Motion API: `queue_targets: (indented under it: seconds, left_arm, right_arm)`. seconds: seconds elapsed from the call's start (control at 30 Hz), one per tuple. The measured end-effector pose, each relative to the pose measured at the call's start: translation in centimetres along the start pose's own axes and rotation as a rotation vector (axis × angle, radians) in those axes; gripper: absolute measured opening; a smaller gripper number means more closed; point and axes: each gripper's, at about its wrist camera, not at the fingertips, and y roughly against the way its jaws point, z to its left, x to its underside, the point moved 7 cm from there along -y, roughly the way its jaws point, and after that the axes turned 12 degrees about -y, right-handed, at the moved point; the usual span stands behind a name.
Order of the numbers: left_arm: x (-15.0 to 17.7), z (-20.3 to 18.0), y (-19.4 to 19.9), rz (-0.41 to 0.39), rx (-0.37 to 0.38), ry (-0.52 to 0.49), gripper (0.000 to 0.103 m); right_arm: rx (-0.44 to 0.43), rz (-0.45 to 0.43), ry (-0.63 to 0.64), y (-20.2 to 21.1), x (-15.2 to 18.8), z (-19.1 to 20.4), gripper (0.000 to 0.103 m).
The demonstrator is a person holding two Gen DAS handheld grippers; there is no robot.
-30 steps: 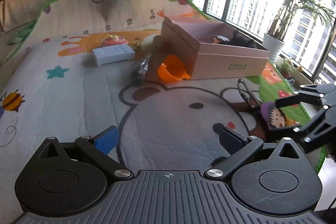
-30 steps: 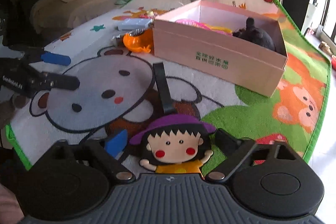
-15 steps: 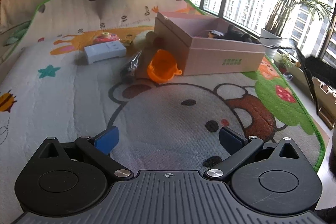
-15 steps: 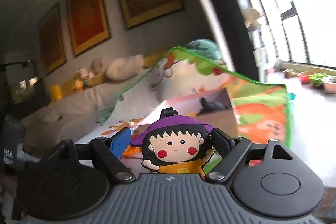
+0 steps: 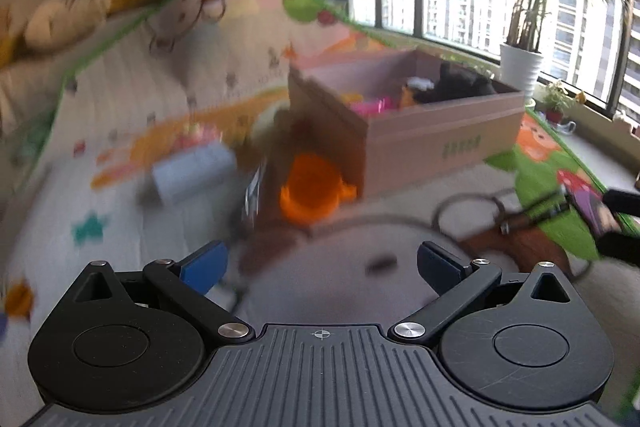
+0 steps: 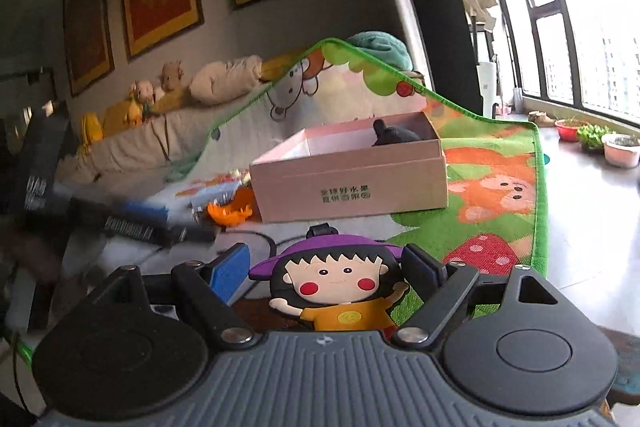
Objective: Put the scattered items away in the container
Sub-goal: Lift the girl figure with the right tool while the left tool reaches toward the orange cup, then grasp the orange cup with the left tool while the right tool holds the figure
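Observation:
My right gripper is shut on a flat cartoon girl figure with a purple hat, held above the mat in front of the pink cardboard box. A dark toy lies inside the box. My left gripper is open and empty, low over the mat, facing an orange cup that lies against the box. A light blue box lies to the cup's left. The right gripper with the figure shows at the right in the blurred left wrist view.
A cartoon play mat covers the floor and rises against a sofa with plush toys. Windows and potted plants stand on the right. The left gripper crosses the left of the right wrist view.
My right gripper lifted the girl figure off the mat and now holds it facing the box. My left gripper has moved forward toward the orange cup, and its view is blurred.

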Motion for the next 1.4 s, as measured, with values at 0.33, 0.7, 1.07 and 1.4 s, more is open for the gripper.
queue_targets:
  seconds: [0.33,0.7,1.07,1.4]
  left_arm:
    - [-1.9,-0.5,-3.8,-0.001,-0.013,-0.083,0.079]
    - [-1.4,0.2,-5.1,0.006,-0.026,-0.09,0.058]
    - [1.9,-3.6,3.2,0.006,0.14,-0.072,0.06]
    - [4.3,-3.8,4.2,0.03,0.136,0.008,0.081]
  right_arm:
    - [0.017,0.061,0.049,-0.4,0.6,0.3,0.098]
    - [0.028,0.138,0.048,-1.4,0.9,0.1,0.103]
    - [0.06,0.248,0.058,-2.3,1.4,0.2,0.103]
    - [0.082,0.37,0.173,-2.9,1.4,0.9,0.103]
